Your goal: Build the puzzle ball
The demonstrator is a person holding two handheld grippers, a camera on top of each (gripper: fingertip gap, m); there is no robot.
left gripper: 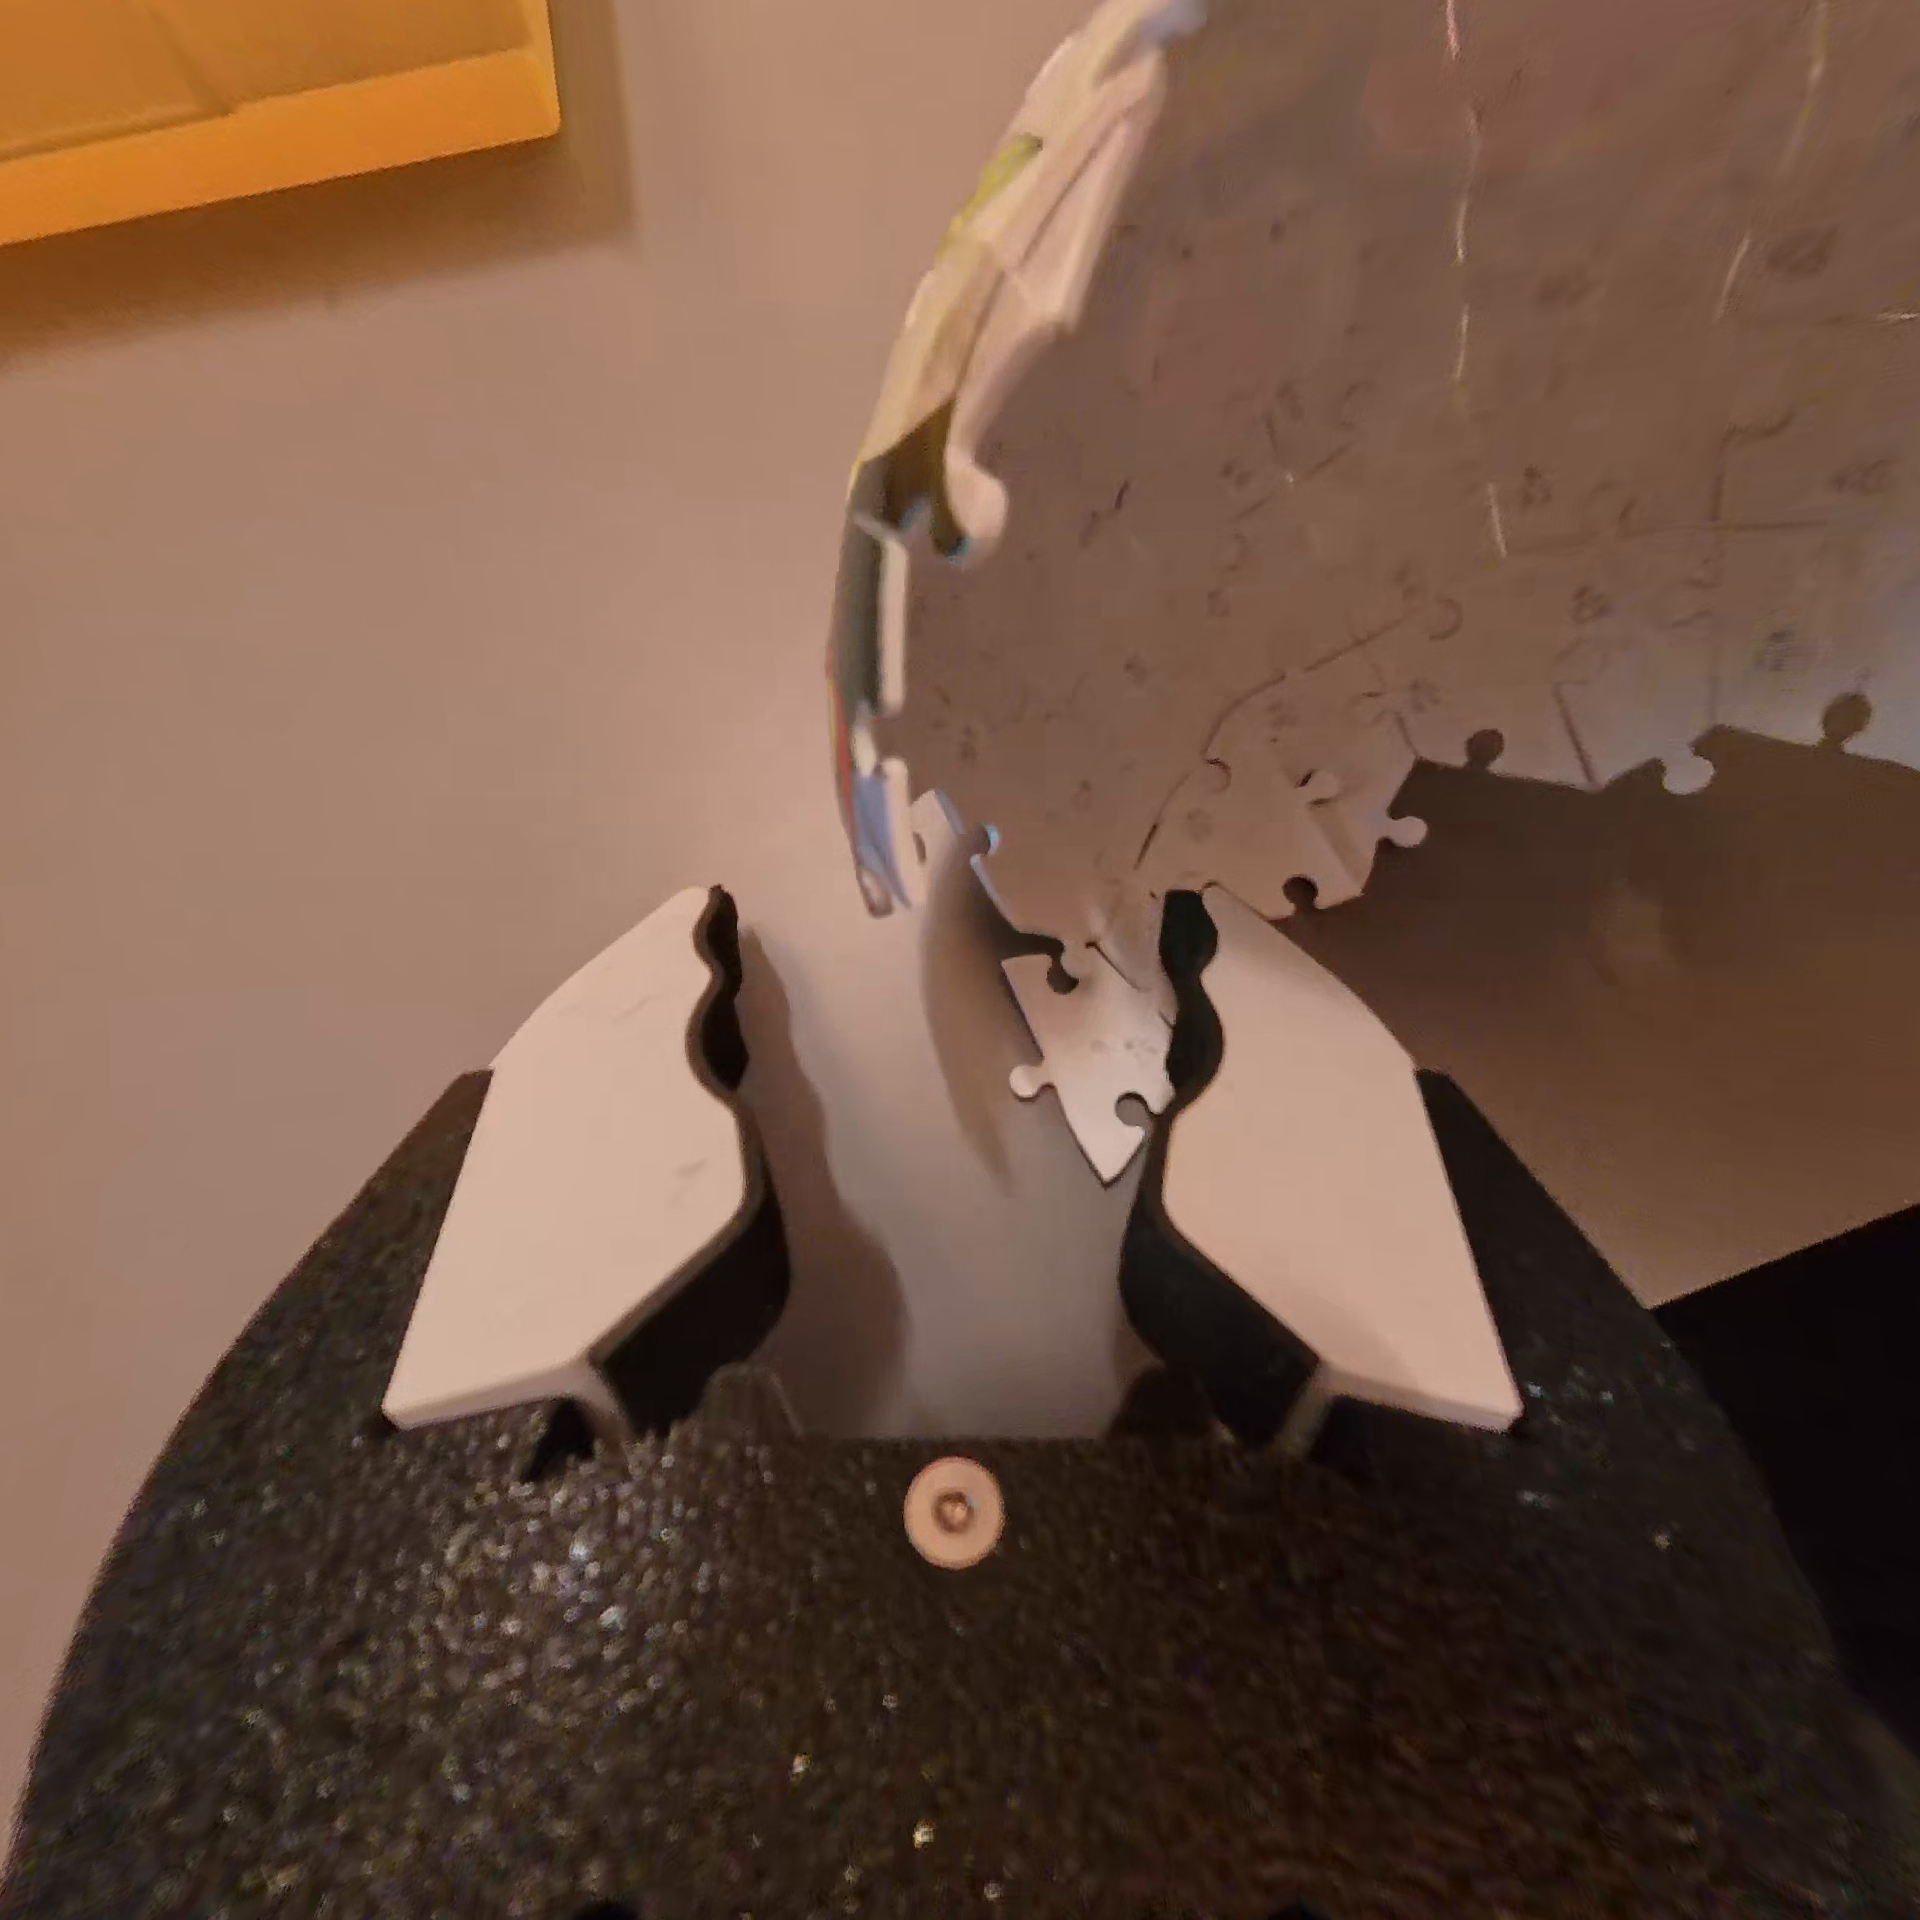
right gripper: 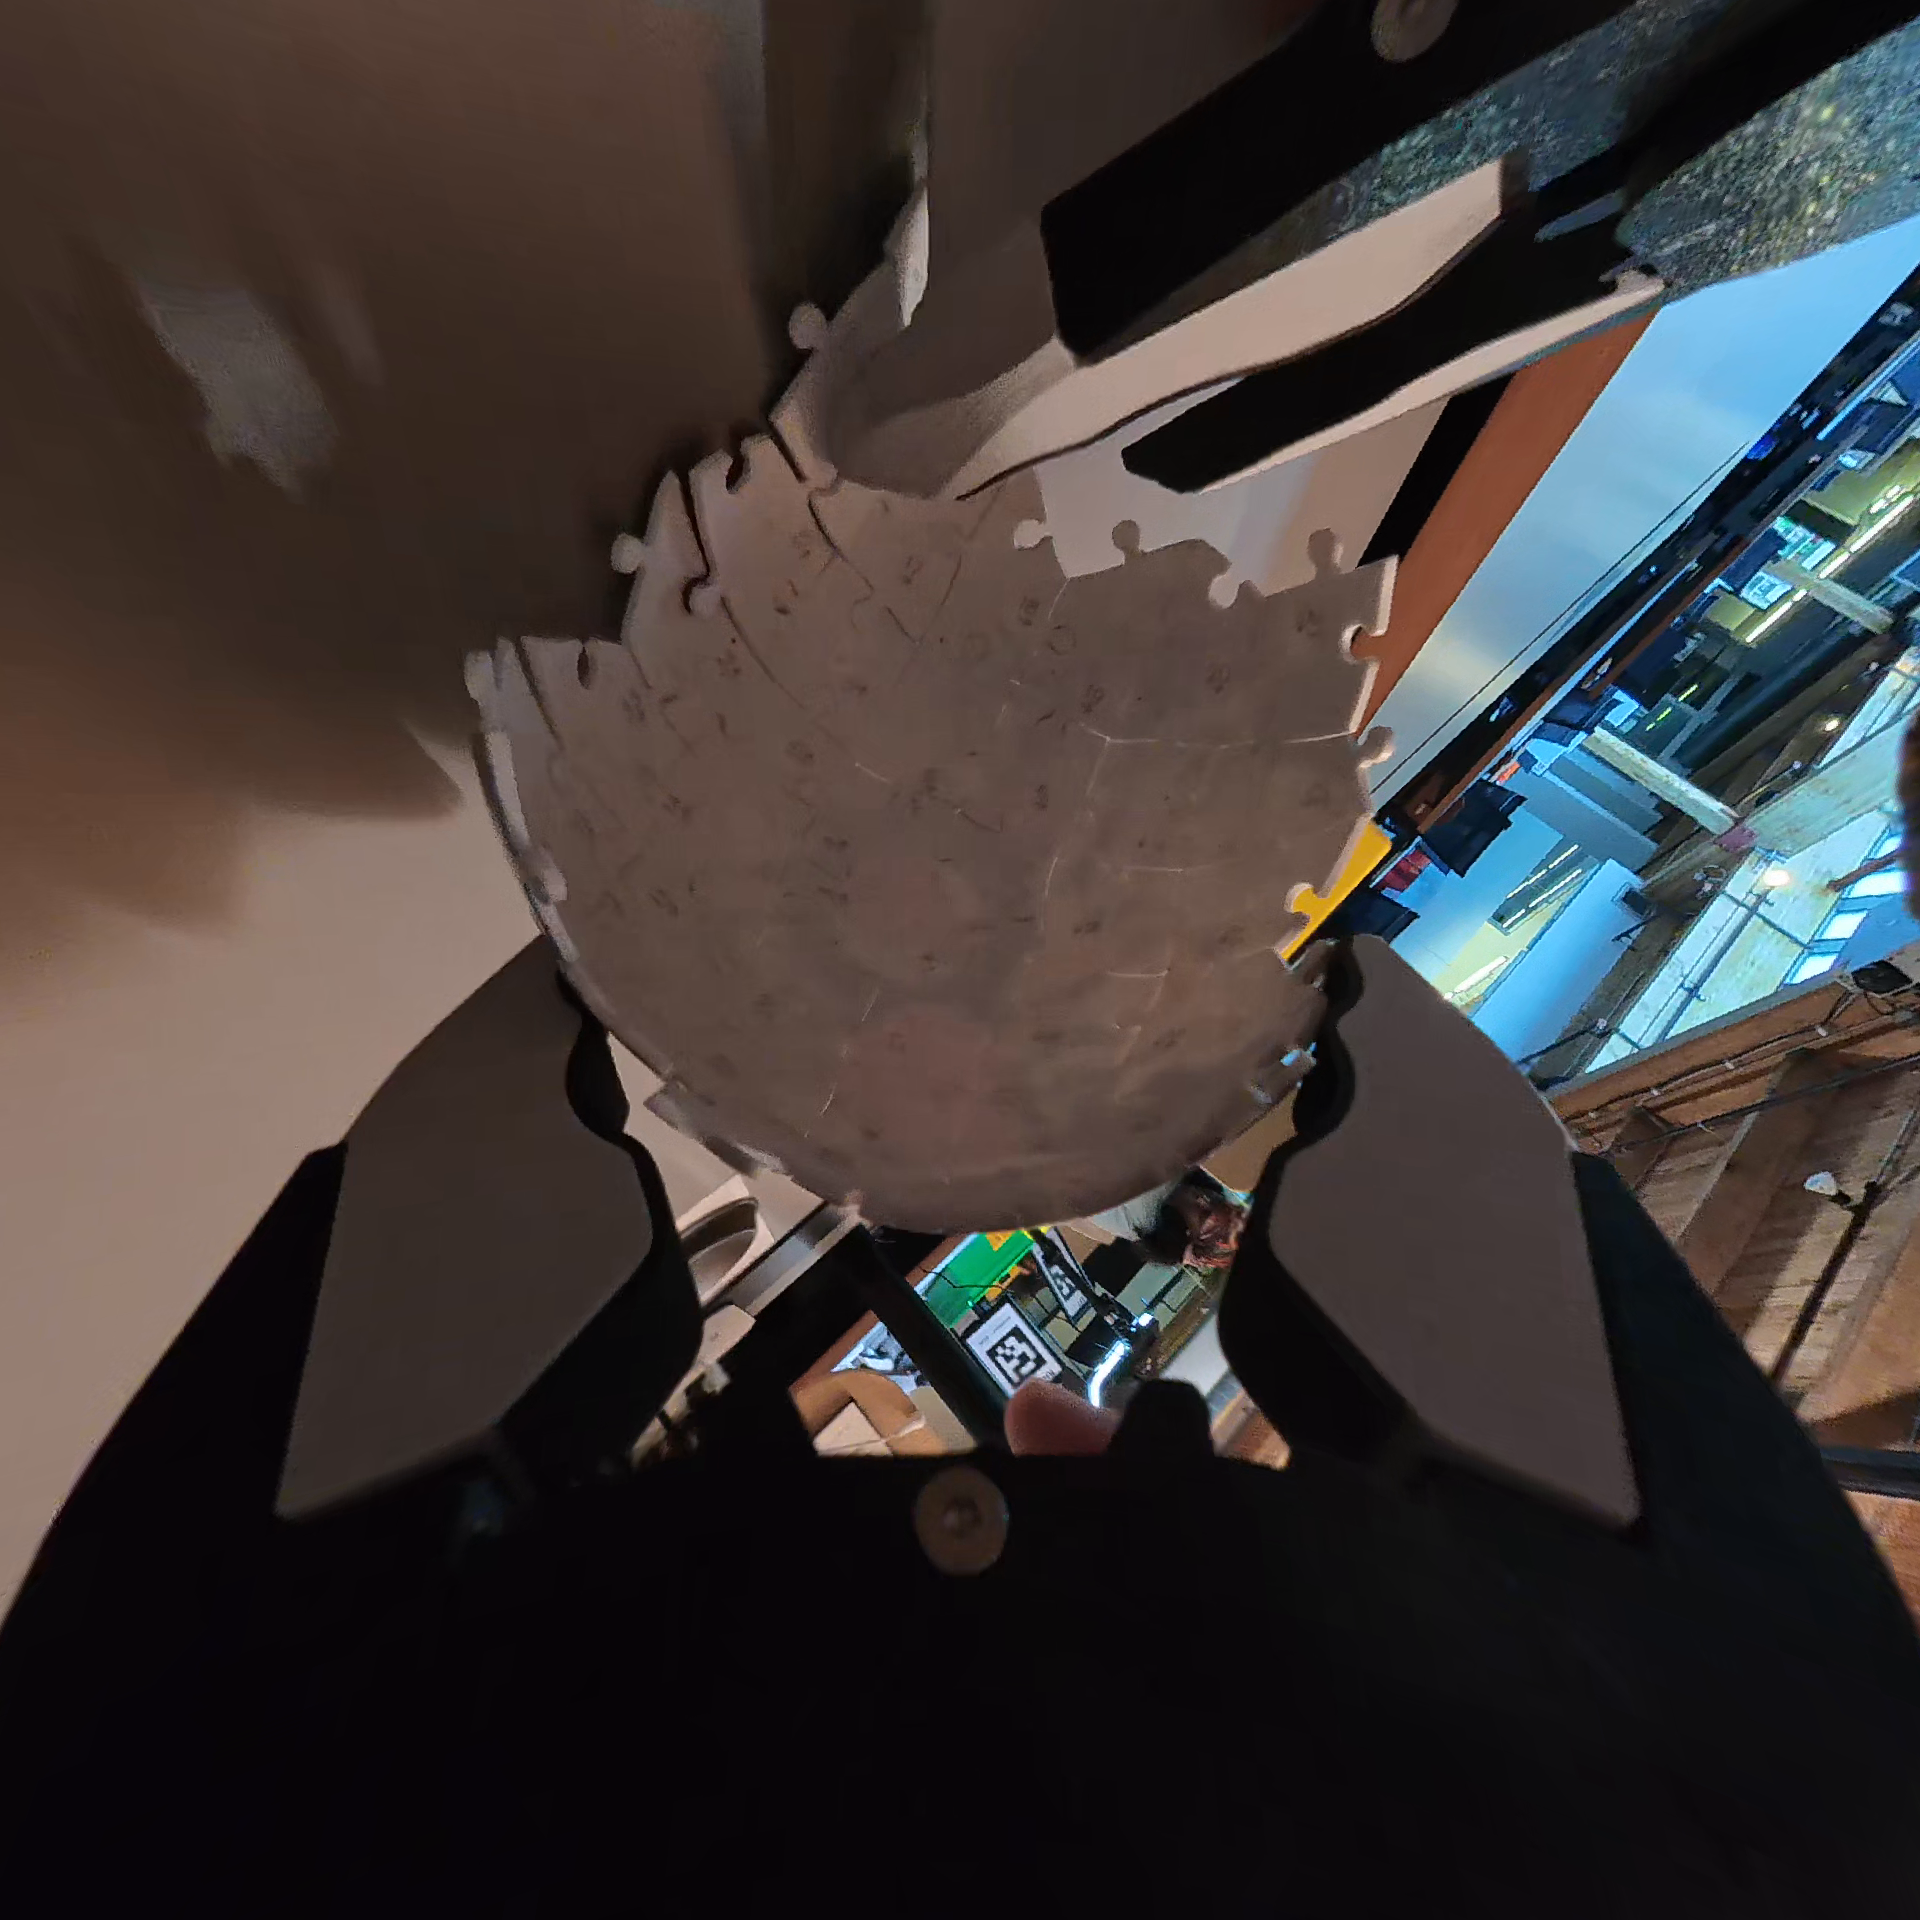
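Observation:
The partly built puzzle ball (right gripper: 935, 852) is a curved white shell of joined pieces, seen from its inner side, with a jagged rim. My right gripper (right gripper: 956, 1029) is shut on it, one finger on each side of the rim, and holds it in the air. In the left wrist view the shell (left gripper: 1351, 468) fills the upper right. A loose-looking puzzle piece (left gripper: 1101, 1055) sits at the shell's lower rim against the inner pad of my left gripper's right finger. My left gripper (left gripper: 951, 935) is open, its left finger clear of the piece. It also shows in the right wrist view (right gripper: 1018, 447) at the shell's far rim.
A yellow box (left gripper: 260, 114) lies at the top left on the pale table (left gripper: 416, 623). The table's dark edge (left gripper: 1787, 1299) runs at the right. Behind the shell the right wrist view shows a room with windows (right gripper: 1662, 727) and a person's fingertip (right gripper: 1055, 1418).

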